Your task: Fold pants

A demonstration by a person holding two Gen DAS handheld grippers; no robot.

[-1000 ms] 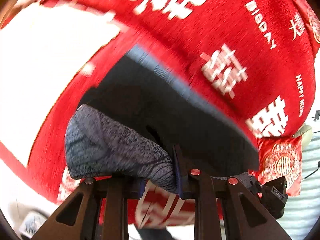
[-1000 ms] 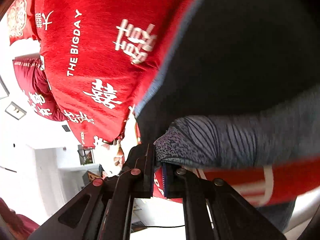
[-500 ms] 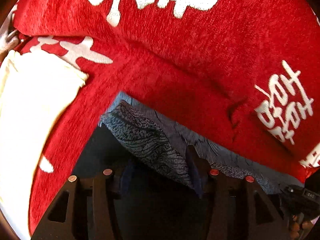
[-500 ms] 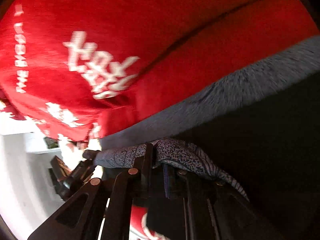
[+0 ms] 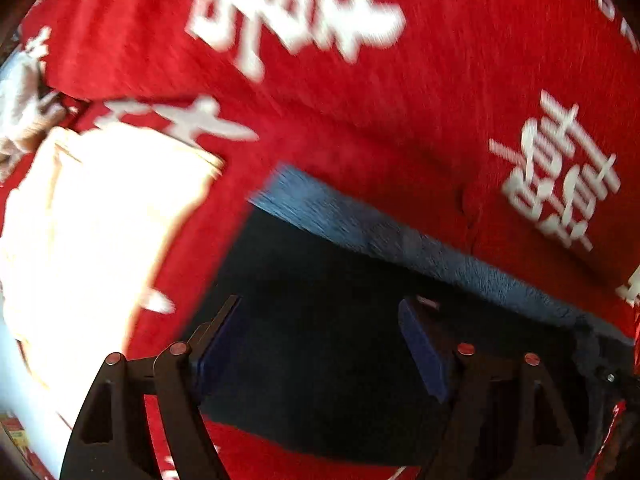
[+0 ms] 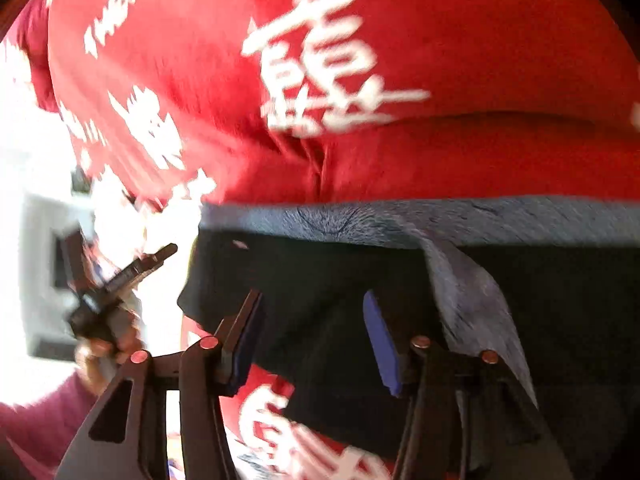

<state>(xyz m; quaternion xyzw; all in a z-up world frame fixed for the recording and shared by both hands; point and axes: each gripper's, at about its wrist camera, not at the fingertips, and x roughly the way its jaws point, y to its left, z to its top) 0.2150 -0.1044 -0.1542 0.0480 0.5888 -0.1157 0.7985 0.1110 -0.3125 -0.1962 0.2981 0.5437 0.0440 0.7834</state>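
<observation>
The dark pants (image 5: 344, 320) lie folded on the red cover (image 5: 360, 128), with a blue-grey edge (image 5: 360, 224) along their far side. My left gripper (image 5: 320, 320) is open just above the pants, with nothing between the jaws. In the right wrist view the pants (image 6: 320, 288) lie the same way, with the blue-grey band (image 6: 360, 216) at the far edge and a grey flap (image 6: 468, 292) folded back. My right gripper (image 6: 316, 312) is open over the pants' corner and holds nothing. The left gripper (image 6: 120, 280) shows at the left of the right wrist view.
The red cover (image 6: 400, 20) carries white printed characters. A folded cream-white cloth (image 5: 100, 232) lies to the left of the pants. Bright white room background (image 6: 24, 160) shows past the cover's left edge.
Both grippers have opened and let go of the pants' patterned hem. The pants now lie flat on the cover, and both grippers have drawn back a little.
</observation>
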